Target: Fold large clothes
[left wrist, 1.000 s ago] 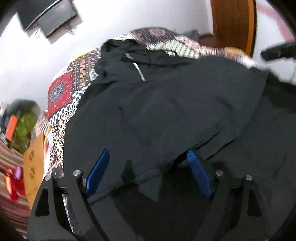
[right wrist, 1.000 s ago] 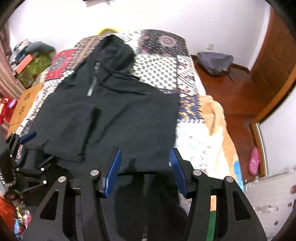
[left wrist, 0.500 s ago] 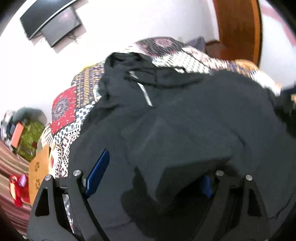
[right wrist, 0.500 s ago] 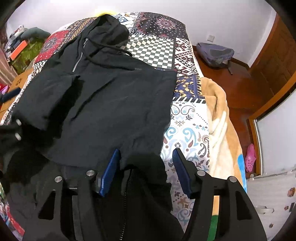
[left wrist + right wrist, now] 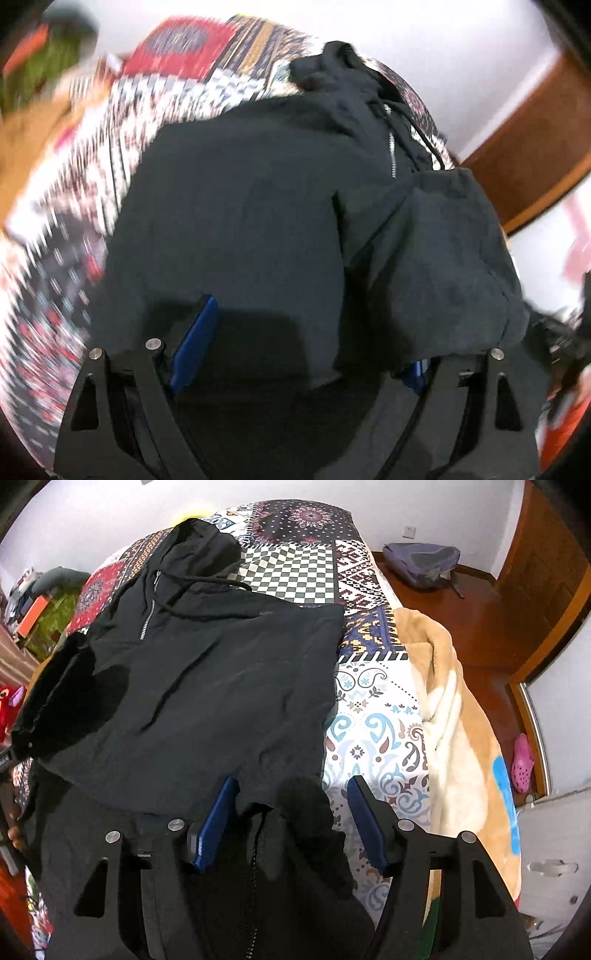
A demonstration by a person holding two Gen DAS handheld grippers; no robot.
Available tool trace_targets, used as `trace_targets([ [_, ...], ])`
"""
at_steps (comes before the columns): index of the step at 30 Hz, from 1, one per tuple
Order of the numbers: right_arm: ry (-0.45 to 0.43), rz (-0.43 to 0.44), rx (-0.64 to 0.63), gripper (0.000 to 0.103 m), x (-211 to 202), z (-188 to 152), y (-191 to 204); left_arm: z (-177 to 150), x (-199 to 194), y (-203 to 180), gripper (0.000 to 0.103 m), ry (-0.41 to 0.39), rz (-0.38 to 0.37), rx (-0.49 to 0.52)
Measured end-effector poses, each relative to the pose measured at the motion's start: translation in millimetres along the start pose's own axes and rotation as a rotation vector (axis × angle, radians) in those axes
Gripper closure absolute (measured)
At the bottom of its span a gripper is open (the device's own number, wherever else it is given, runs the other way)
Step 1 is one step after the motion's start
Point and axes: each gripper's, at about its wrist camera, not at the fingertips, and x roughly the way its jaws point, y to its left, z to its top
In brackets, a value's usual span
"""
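A black zip hoodie [image 5: 207,679] lies on a patchwork bedspread [image 5: 299,572], hood toward the far wall. My right gripper [image 5: 291,823] is open, its blue fingers [image 5: 218,823] wide apart over the hoodie's near hem; dark cloth lies between them. In the left wrist view the hoodie [image 5: 240,229] fills the frame and a fold of its cloth [image 5: 443,266] drapes over my left gripper's right finger. My left gripper [image 5: 306,343] stands wide open. In the right wrist view the same lifted fold [image 5: 55,701] shows at the left edge.
A beige fleece blanket [image 5: 458,716] lies along the bed's right side. A grey backpack [image 5: 421,559] sits on the wooden floor by the wall. A pink shoe [image 5: 522,762] lies near the door. Clutter and a cardboard box sit left of the bed.
The left gripper has swung fast across the hoodie, carrying a fold of cloth draped on its right finger. The right gripper has dropped closer to the hem and stayed open.
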Motion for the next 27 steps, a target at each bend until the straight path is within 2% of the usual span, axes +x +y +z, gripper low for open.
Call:
trace_targets([
  [4, -0.004, -0.016, -0.007, 0.043, -1, -1, 4, -7, -6, 3, 0.02, -0.042, -0.035, -0.048],
  [7, -0.008, -0.027, -0.014, 0.043, -1, -1, 5, -11, -9, 1, 0.029, -0.059, -0.055, -0.058],
  [9, -0.008, -0.022, -0.013, 0.043, -1, -1, 5, -13, -12, 0, 0.04, -0.069, -0.075, -0.061],
  [12, -0.004, -0.012, -0.008, 0.043, 0, -1, 4, -17, -17, 10, 0.054, -0.075, -0.181, -0.127],
  [14, -0.002, -0.004, -0.002, 0.043, 2, -1, 3, -19, -18, 16, 0.06, -0.076, -0.266, -0.186],
  [16, -0.003, 0.0, 0.004, 0.043, 3, -2, 2, -21, -22, 20, 0.061, -0.095, -0.302, -0.219],
  [19, -0.006, 0.002, 0.009, 0.042, 3, -3, 2, -18, -35, 21, 0.061, -0.147, -0.281, -0.207],
  [21, -0.006, 0.0, 0.011, 0.042, 2, -2, 3, -16, -43, 19, 0.069, -0.172, -0.271, -0.178],
  [23, -0.008, -0.005, 0.014, 0.042, 2, -2, 3, -13, -46, 14, 0.072, -0.176, -0.241, -0.139],
  [27, -0.017, -0.021, 0.018, 0.042, -2, -2, 5, -15, -49, 0, 0.074, -0.192, -0.11, -0.043],
])
